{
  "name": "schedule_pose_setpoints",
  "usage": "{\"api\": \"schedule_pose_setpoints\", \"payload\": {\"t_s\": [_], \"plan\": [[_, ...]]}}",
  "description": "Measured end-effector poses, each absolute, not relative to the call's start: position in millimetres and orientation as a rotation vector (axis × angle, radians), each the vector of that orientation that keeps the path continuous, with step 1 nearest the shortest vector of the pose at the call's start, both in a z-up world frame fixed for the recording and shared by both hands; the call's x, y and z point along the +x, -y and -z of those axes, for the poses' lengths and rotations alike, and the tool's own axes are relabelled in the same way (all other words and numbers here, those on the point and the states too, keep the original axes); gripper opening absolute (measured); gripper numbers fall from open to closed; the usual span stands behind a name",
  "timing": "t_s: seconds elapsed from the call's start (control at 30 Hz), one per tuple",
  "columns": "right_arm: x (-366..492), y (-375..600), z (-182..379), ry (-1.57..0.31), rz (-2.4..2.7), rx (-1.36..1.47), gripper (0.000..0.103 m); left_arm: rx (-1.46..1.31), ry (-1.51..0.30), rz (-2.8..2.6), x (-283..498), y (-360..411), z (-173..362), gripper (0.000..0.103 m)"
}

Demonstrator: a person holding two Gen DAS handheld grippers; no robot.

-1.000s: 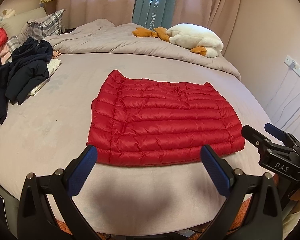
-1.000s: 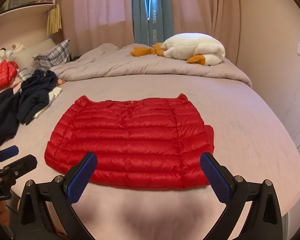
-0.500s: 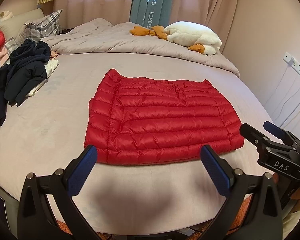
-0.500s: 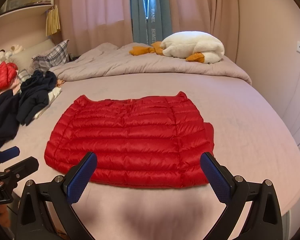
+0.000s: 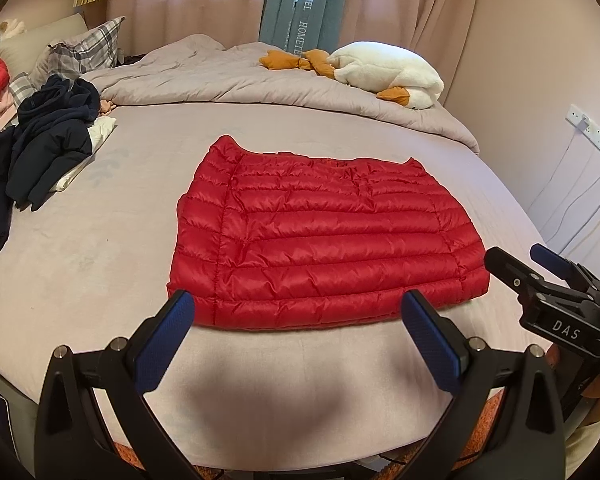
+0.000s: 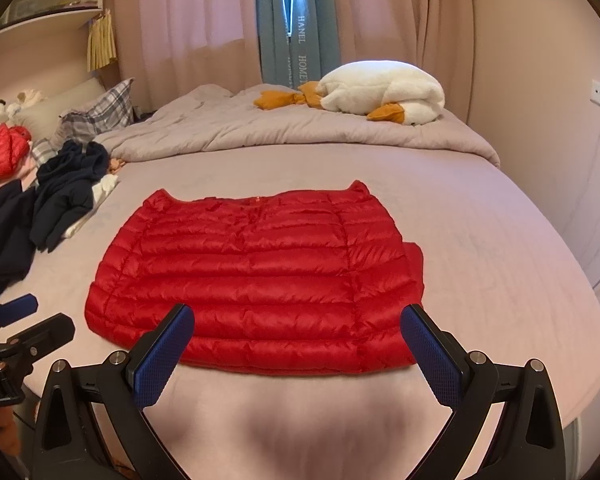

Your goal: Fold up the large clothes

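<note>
A red quilted down jacket (image 5: 324, 236) lies flat and folded into a rectangle on the pinkish-grey bed (image 5: 100, 248); it also shows in the right wrist view (image 6: 256, 280). My left gripper (image 5: 300, 328) is open and empty, held above the bed just short of the jacket's near edge. My right gripper (image 6: 298, 340) is open and empty, also just short of the near edge. The right gripper shows at the right edge of the left wrist view (image 5: 540, 272), and the left gripper at the left edge of the right wrist view (image 6: 24, 320).
A heap of dark navy clothes (image 5: 48, 136) and another red jacket (image 6: 4, 148) lie at the bed's left. A bunched grey duvet (image 5: 260, 80) with a white plush goose (image 5: 388, 72) lies at the far end. Plaid pillows (image 5: 84, 48), curtains and a wall socket (image 5: 592, 132) surround the bed.
Both grippers have shifted only slightly; the jacket lies unmoved. Both stay open and empty.
</note>
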State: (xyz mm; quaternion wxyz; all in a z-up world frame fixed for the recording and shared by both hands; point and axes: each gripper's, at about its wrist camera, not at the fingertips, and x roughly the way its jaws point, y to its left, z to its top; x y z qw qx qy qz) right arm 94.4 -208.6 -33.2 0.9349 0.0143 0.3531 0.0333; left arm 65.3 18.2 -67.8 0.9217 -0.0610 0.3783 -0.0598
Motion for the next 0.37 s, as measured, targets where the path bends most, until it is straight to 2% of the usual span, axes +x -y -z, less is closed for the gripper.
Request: {"api": "schedule_pose_setpoints", "payload": {"t_s": [0.37], "plan": [[94.6,210.8,30.6,-0.718,-0.065,0.034,0.102,-0.132,-0.773,0.122,66.9,-21.9,65.7,0.103]]}}
